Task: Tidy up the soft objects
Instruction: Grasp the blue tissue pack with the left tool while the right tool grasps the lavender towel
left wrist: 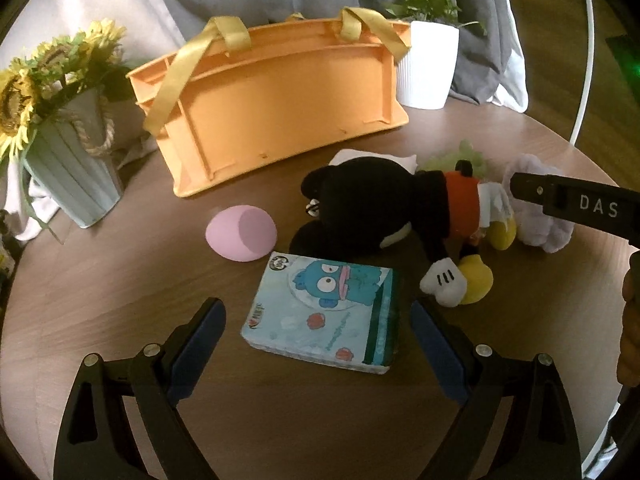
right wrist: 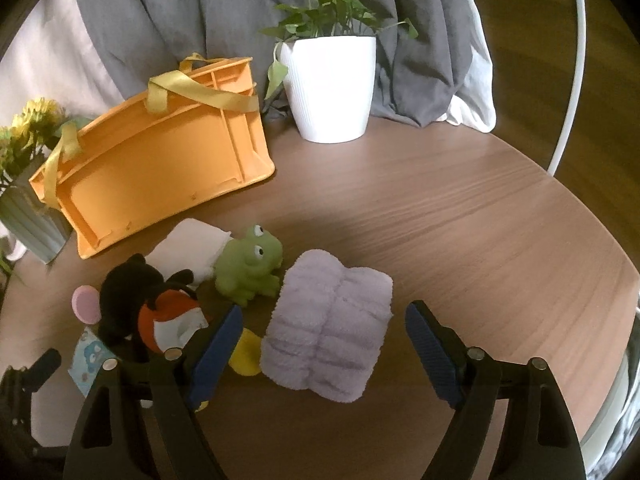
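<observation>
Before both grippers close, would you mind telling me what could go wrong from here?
1. The left gripper straddles the tissue pack; the plush mouse's glove lies near its right-hand finger and might get snagged.
2. The right gripper brackets the folded lavender towel, which may unfold when lifted.
3. The orange bin lies tipped on its side.

A round wooden surface (right wrist: 460,208) carries an orange crate (left wrist: 276,104), white plant pot (right wrist: 330,88) and sunflower pot (left wrist: 68,172) at the back — nearer, a pink egg (left wrist: 241,233), tissue pack (left wrist: 326,312), mouse plush (left wrist: 384,208), frog (right wrist: 250,264), white cloth (right wrist: 188,246) and lilac towel (right wrist: 328,324).
</observation>
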Available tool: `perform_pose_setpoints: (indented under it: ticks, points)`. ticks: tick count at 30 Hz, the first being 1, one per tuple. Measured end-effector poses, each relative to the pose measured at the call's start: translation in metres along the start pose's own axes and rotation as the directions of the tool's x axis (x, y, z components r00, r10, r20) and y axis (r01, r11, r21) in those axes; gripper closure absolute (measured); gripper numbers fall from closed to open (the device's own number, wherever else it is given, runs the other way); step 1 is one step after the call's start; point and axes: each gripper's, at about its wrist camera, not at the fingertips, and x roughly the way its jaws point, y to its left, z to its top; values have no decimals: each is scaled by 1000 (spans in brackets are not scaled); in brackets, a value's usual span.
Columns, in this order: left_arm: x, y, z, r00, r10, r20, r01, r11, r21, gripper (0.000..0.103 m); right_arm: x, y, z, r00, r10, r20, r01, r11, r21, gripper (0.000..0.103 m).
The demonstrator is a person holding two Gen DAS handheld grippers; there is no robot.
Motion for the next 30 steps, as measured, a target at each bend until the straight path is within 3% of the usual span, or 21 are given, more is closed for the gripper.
perform_pose_setpoints:
  ticks: [4,9,30]
  points:
    - [4,-1,2,1000,-9,-20,9,1000,-3,24,6,-1,0,1000,5,-23,-5,1000,6,35]
    - [4,-1,2,1000,-3,-19,3,1000,-21,26,9,0,0,999,14,-44,-14,1000,-3,50]
    - [-52,-1,26,996,26,80,-12,985,-175,27,-24,-4,9,993,114,1,-114,991,-66,71]
